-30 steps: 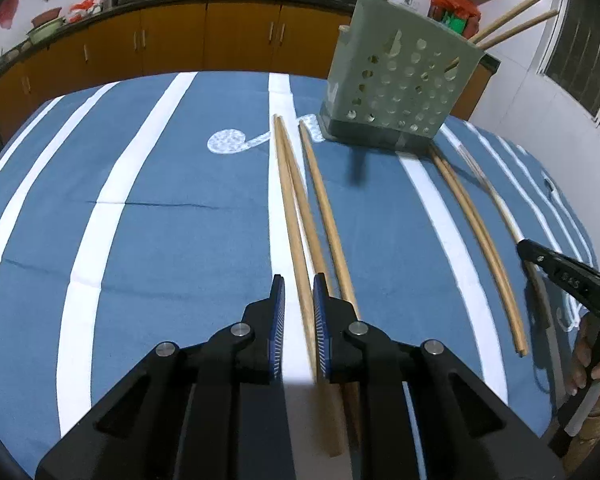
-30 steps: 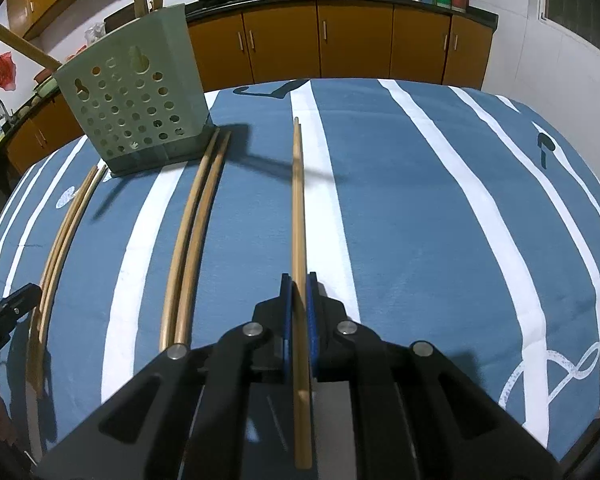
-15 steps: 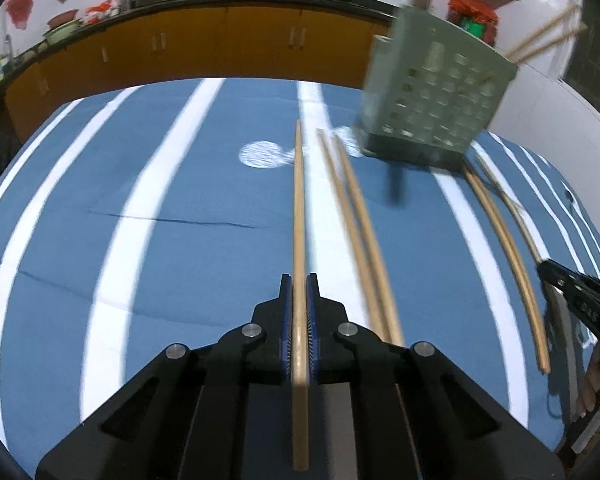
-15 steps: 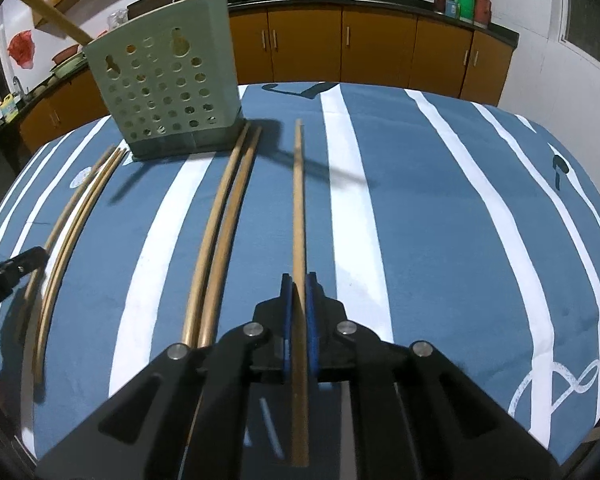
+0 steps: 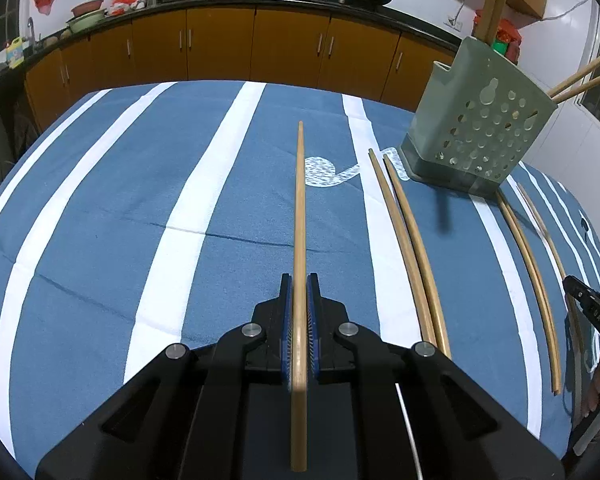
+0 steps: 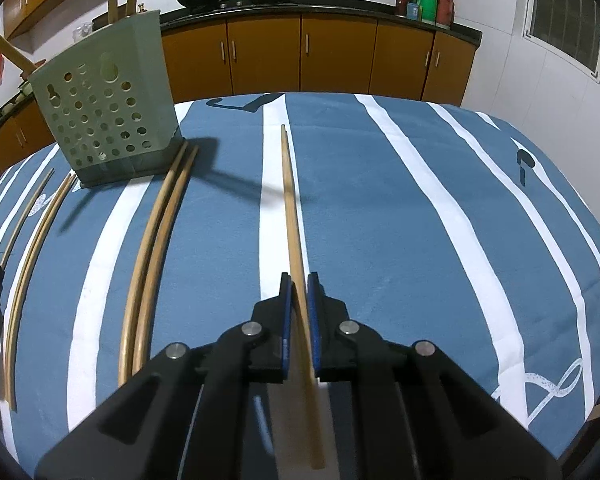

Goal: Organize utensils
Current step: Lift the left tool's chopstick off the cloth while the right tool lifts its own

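Observation:
My left gripper is shut on a long wooden chopstick that points forward above the blue striped cloth. My right gripper has its jaws slightly parted around another chopstick, which lies skewed between the pads. The green perforated utensil holder stands at the far right in the left wrist view and at the far left in the right wrist view, with several chopsticks standing in it. Two loose chopsticks lie right of my left gripper; two more lie left of my right gripper.
More chopsticks lie near the right table edge in the left wrist view. The tablecloth is blue with white stripes. Orange kitchen cabinets and a counter with woks stand behind the table.
My left gripper closed on a chopstick and lifted it, swinging left. My right gripper's jaws have loosened; its chopstick now sits skewed between them.

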